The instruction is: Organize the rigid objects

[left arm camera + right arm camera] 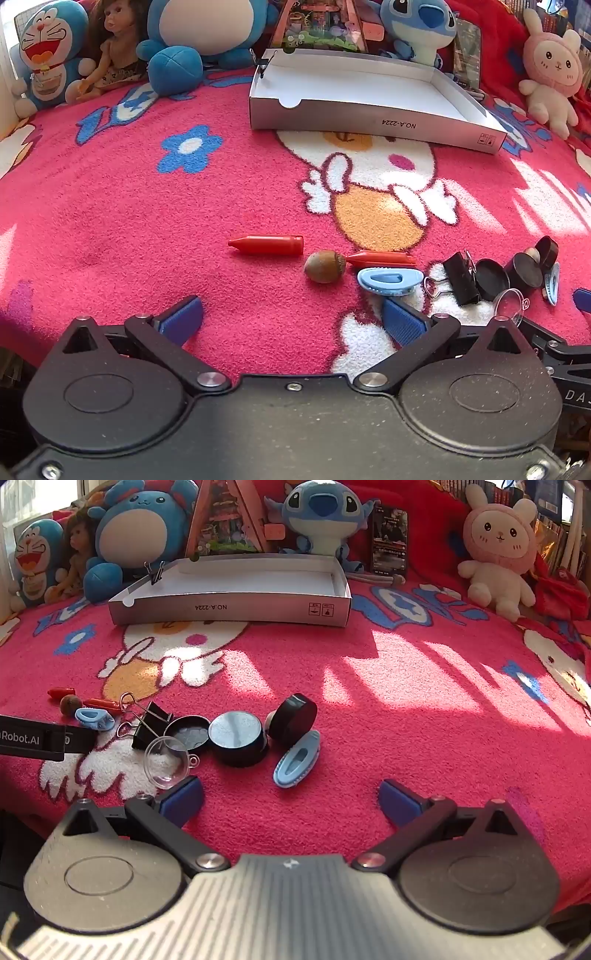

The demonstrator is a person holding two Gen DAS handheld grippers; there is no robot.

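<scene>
left gripper (291, 321): jaws wide, empty
right gripper (291, 797): jaws wide, empty
advice: straddle brown acorn-shaped nut (325, 266) squarely, then carry it to shallow white cardboard box (369, 114)

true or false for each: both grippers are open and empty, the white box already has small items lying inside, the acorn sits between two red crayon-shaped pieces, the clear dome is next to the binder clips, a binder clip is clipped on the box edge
1. Both the left gripper and the right gripper are open and empty. True.
2. The white box holds small items. False: its visible floor is bare.
3. The acorn sits between two red pieces. True.
4. The clear dome lies far from the binder clips. False: it lies right beside them.
5. A binder clip on the box edge. True.
</scene>
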